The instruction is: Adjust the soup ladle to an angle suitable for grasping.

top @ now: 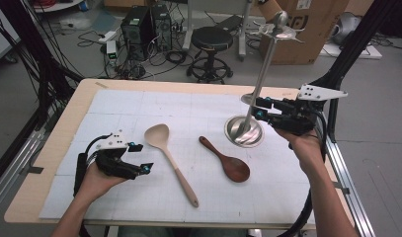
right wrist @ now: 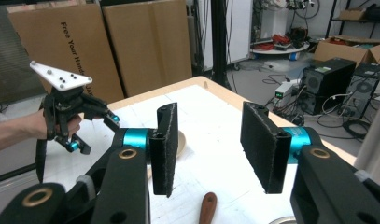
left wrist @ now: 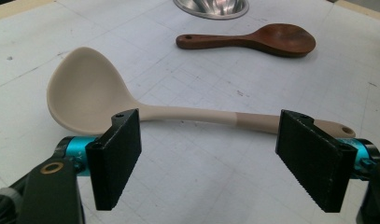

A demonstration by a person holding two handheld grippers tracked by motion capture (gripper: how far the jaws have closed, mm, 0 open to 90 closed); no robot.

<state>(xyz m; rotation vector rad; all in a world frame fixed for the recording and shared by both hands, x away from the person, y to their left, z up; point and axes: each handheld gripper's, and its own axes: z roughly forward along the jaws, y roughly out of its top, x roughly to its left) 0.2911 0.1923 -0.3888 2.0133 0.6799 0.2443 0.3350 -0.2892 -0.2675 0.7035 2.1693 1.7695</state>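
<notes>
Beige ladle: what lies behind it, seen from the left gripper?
Behind the beige ladle lies the dark wooden spoon on the white mat, apart from it. Farther back sits the metal stand's base, cut off by the frame's edge.

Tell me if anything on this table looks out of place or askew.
Nothing stands out. The beige ladle and dark wooden spoon lie flat on the white mat, apart from each other. The metal stand sits upright on its round base.
</notes>
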